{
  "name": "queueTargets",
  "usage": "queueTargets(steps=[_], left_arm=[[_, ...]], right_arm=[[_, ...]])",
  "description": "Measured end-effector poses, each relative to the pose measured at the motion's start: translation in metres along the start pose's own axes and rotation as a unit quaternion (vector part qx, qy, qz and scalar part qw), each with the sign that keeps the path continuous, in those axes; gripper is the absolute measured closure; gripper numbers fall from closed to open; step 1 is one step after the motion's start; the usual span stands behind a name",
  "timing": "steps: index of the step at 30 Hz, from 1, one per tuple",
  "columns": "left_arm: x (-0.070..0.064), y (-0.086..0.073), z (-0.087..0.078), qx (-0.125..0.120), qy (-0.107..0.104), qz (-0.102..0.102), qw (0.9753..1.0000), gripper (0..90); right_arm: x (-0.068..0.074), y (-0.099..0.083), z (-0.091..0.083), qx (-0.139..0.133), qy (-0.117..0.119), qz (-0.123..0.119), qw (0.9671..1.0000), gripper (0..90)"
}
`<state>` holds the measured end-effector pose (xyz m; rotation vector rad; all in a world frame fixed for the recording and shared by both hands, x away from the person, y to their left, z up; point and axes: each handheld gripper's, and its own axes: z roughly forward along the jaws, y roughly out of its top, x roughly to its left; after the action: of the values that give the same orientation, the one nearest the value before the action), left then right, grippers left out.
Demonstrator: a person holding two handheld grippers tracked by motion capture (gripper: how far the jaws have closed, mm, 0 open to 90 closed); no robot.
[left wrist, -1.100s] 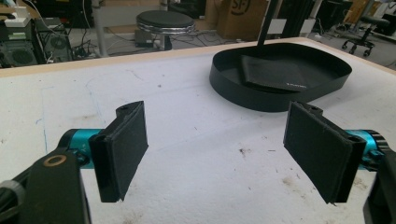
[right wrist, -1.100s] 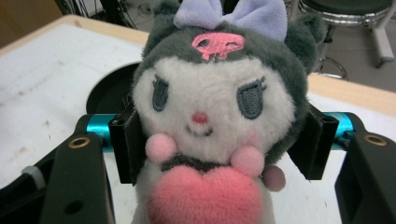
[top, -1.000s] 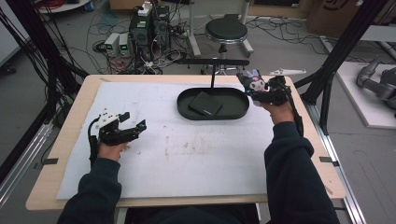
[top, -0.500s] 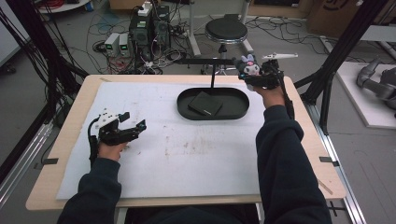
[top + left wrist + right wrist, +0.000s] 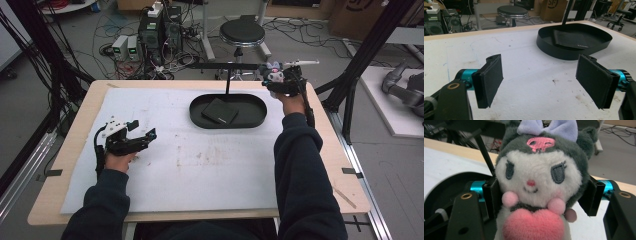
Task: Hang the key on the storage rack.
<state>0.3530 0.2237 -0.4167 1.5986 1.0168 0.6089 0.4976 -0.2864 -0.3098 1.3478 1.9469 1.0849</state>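
White mat (image 5: pixel 200 170) over the wooden table (image 5: pixel 345 165). Black oval tray (image 5: pixel 252 117) toward the mat's far right, upright black post (image 5: pixel 228 80) rising from the tray's far rim, flat black pouch (image 5: pixel 220 111) inside the tray. Left gripper (image 5: pixel 142 140) well to the near left of the tray, low over the mat, jaws spread wide, nothing between the pads (image 5: pixel 490 80). Right gripper (image 5: pixel 280 80) raised just past the tray's far right end, clamped on a small plush toy (image 5: pixel 541 185), grey-hooded, lilac bow, pink heart.

Left gripper (image 5: pixel 142 138) jaws spread; right gripper (image 5: pixel 275 75) jaws clamped, raised.
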Motion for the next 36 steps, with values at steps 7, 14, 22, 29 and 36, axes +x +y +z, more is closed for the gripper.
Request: queueTargets(steps=[7, 14, 22, 29, 36], left_arm=[[0.000, 0.000, 0.000, 0.001, 0.000, 0.001, 1.0000, 21.5], [-0.001, 0.000, 0.001, 0.003, 0.000, 0.001, 1.0000, 21.5], [0.000, 0.000, 0.000, 0.002, -0.001, 0.001, 1.0000, 21.5], [-0.001, 0.000, 0.000, 0.003, -0.003, 0.003, 1.0000, 21.5], [-0.001, -0.001, 0.001, 0.004, -0.005, 0.002, 1.0000, 21.5]], right_arm=[[-0.001, -0.014, 0.006, 0.031, -0.024, -0.020, 0.9990, 32.5], [0.008, -0.023, 0.023, 0.060, -0.032, -0.053, 0.9963, 32.7], [0.018, -0.024, 0.034, 0.058, -0.045, -0.071, 0.9947, 29.4], [0.014, -0.028, 0.029, 0.067, -0.033, -0.080, 0.9940, 24.2], [-0.001, -0.028, 0.002, 0.044, -0.001, -0.076, 0.9961, 24.1]])
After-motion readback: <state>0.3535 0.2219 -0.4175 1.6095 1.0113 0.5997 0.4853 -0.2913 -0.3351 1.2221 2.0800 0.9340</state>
